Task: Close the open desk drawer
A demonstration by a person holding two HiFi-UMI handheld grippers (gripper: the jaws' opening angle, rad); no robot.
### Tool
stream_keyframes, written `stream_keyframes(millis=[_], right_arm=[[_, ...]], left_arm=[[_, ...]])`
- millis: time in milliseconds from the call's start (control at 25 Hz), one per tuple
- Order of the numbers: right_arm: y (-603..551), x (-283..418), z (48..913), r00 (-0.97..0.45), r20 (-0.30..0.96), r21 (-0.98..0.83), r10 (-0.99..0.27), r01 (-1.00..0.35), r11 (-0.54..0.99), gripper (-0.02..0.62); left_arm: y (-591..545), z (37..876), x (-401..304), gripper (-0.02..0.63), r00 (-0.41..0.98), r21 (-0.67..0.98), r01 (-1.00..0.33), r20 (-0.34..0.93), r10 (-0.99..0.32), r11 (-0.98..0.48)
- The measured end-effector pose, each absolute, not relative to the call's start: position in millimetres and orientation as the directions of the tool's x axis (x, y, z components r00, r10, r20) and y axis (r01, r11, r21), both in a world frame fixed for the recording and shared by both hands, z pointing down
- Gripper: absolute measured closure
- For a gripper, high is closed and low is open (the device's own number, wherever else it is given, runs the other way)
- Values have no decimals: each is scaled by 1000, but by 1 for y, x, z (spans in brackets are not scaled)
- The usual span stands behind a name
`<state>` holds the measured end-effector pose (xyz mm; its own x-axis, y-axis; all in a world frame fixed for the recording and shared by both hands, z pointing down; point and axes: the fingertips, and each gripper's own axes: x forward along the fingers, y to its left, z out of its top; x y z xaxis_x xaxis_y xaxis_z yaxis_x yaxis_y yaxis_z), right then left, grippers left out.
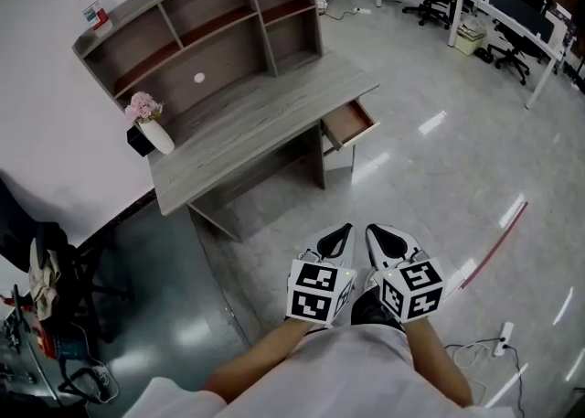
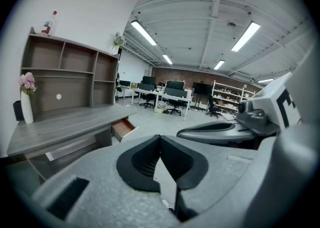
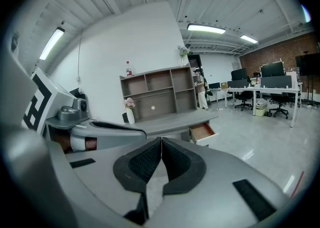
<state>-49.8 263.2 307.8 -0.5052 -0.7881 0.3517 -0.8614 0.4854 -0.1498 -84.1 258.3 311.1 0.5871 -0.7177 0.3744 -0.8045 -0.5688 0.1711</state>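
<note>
A grey wooden desk (image 1: 265, 123) with a shelf hutch stands against the white wall. Its small drawer (image 1: 349, 123) at the right end hangs pulled out, brown inside, also seen as the drawer (image 2: 123, 128) and the drawer (image 3: 203, 131). My left gripper (image 1: 340, 231) and right gripper (image 1: 377, 231) are held side by side close to the body, well short of the desk, over the floor. Both have their jaws pressed together with nothing between them. The left gripper (image 2: 160, 137) and right gripper (image 3: 161, 139) point toward the desk.
A white vase of pink flowers (image 1: 151, 125) and a black box sit on the desk's left end; a bottle (image 1: 90, 9) stands on the hutch. Office desks and chairs (image 1: 475, 5) fill the far right. A power strip (image 1: 501, 338) and cable lie on the floor at right.
</note>
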Motion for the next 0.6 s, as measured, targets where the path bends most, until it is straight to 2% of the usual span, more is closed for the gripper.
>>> stream_keyframes(millis=[600], right_arm=[[146, 10, 316, -552, 352, -197, -756, -833, 517, 594]], left_arm=[[143, 317, -21, 604, 548, 162, -831, 403, -733, -532]])
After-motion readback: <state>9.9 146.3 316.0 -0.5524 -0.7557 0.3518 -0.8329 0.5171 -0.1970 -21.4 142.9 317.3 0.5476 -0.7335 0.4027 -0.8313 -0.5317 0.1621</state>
